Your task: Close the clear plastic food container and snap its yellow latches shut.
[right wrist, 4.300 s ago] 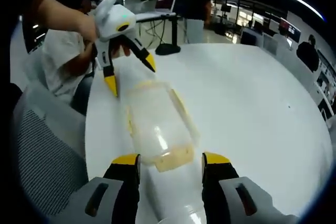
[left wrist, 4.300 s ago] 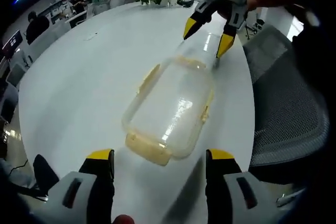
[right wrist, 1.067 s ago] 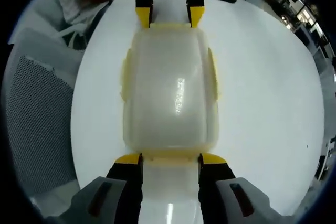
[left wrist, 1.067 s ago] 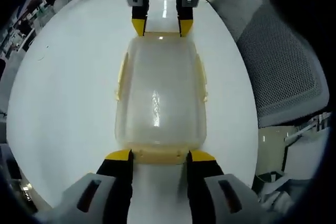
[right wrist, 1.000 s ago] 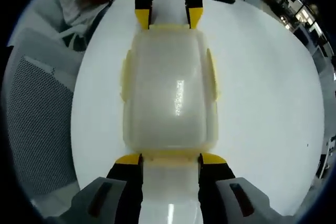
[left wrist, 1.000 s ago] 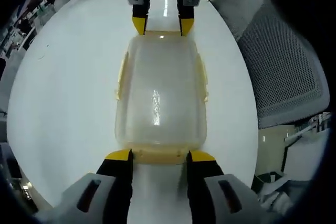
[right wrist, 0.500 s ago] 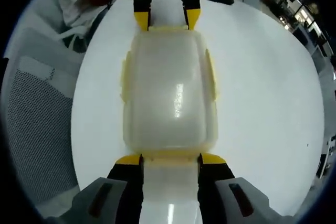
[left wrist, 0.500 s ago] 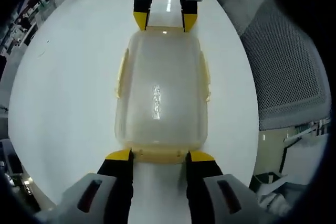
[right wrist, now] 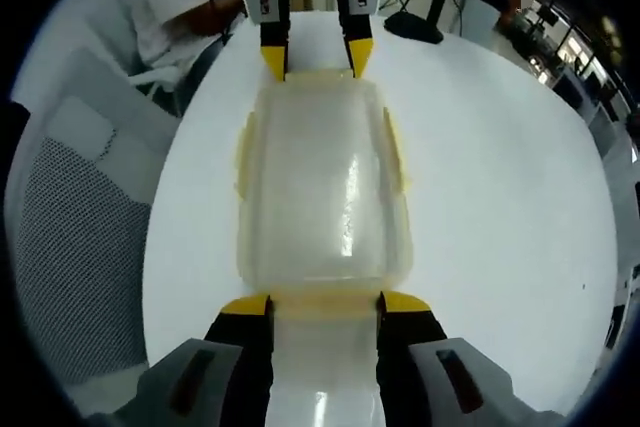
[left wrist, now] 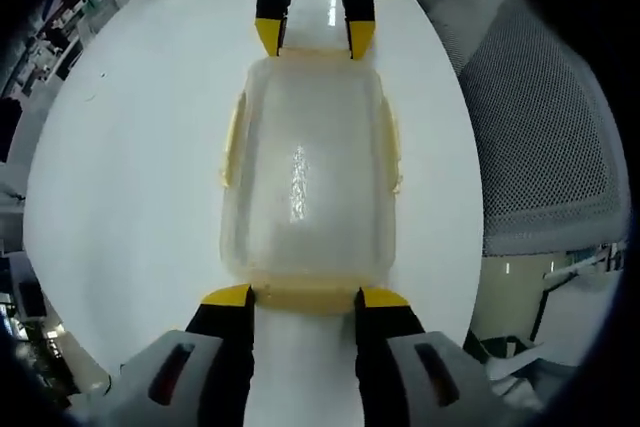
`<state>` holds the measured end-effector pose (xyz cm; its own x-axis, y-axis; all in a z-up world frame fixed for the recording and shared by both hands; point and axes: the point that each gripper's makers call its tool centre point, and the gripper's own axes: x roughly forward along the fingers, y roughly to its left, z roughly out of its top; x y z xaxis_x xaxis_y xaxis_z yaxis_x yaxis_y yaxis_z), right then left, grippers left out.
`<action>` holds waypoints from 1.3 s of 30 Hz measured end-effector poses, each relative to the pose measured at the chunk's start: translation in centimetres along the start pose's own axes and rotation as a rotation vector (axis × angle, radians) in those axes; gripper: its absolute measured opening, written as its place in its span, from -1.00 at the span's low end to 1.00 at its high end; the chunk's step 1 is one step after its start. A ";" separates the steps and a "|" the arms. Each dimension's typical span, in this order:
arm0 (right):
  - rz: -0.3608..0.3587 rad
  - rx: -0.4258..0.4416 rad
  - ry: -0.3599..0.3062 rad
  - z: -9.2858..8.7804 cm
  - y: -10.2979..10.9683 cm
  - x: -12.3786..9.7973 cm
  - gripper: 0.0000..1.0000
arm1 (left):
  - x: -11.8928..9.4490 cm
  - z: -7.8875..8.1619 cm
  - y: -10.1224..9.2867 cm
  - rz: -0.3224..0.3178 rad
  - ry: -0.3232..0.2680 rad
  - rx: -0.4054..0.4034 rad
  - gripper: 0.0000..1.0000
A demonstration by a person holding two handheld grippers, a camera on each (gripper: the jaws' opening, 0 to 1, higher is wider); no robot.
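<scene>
Clear container [left wrist: 305, 167] between left gripper [left wrist: 303, 297] and right gripper [right wrist: 325, 303], fingers apart at end latches.

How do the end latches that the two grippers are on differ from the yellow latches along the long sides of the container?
Each end latch sits between a gripper's open jaws, left gripper at one end, right gripper at the other; the side latches are untouched. The side latches flare outward from the container; the end latches' state is unclear. All are yellow.

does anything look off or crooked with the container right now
Nothing stands out. The clear container sits flat on the white table with its lid on squarely. The left tool and right tool each straddle an end latch, jaws apart. No spill or damage shows.
</scene>
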<state>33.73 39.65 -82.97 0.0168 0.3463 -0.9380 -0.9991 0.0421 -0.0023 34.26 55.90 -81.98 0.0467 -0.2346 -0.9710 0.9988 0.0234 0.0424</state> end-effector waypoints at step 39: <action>0.017 0.036 0.007 4.3 -0.5 -7.0 -0.23 | -6.5 0.1 1.5 -0.026 -0.008 0.026 -0.25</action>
<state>34.28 41.24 -74.88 -0.0008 0.3410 -0.9401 -0.9972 0.0700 0.0263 35.49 57.38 -75.63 0.0211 -0.2426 -0.9699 0.9997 -0.0076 0.0236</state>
